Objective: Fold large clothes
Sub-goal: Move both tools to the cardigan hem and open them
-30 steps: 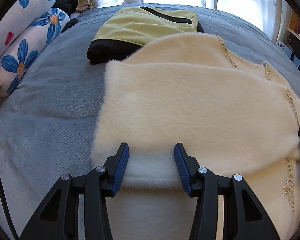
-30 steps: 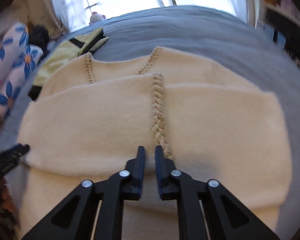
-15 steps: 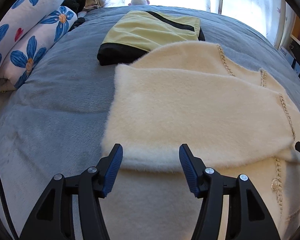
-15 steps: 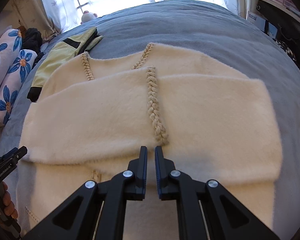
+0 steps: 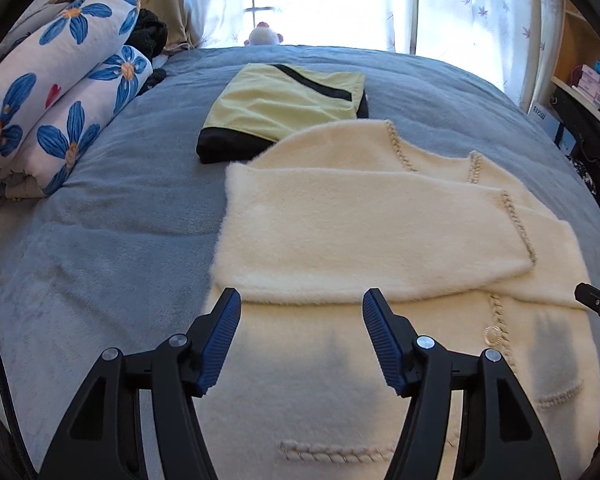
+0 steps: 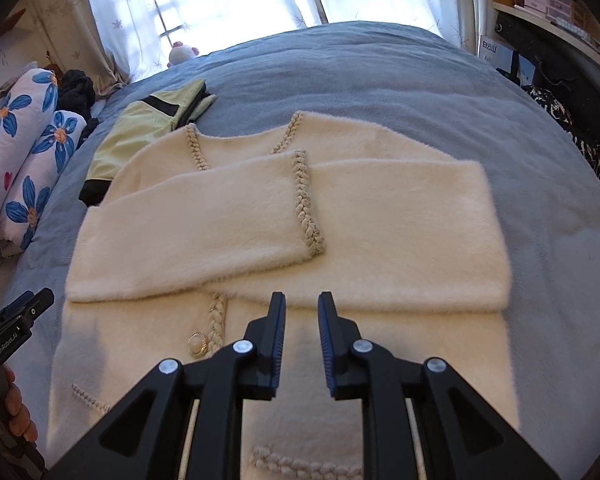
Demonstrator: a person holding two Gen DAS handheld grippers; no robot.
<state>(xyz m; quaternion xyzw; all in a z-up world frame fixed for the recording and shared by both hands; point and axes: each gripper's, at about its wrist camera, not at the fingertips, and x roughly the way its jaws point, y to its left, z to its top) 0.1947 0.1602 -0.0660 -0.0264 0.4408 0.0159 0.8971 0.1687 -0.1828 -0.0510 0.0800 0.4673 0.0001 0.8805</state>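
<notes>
A fluffy cream cardigan [image 5: 360, 232] with braided trim lies flat on the bed, both sleeves folded across its chest [image 6: 260, 220]. My left gripper [image 5: 302, 296] hovers above the lower edge of the folded left sleeve. It is open, with nothing between its blue pads. My right gripper [image 6: 302, 298] hangs over the lower edge of the right sleeve, beside the braided front band. Its jaws are opening and stand a narrow gap apart, holding nothing. A round gold button [image 6: 197, 345] shows on the cardigan's front.
A folded yellow-green and black garment [image 5: 284, 108] lies just beyond the cardigan's collar. Rolled flowered bedding [image 5: 56, 112] lines the left side of the blue-grey blanket [image 5: 100, 240]. Shelves and dark clutter [image 6: 560, 0] stand at the right; a curtained window is at the back.
Both grippers have risen and drawn back from the folded sleeves, so more of the cardigan's lower front shows. The left jaws spread wider. The right jaws, shut before, have parted slightly.
</notes>
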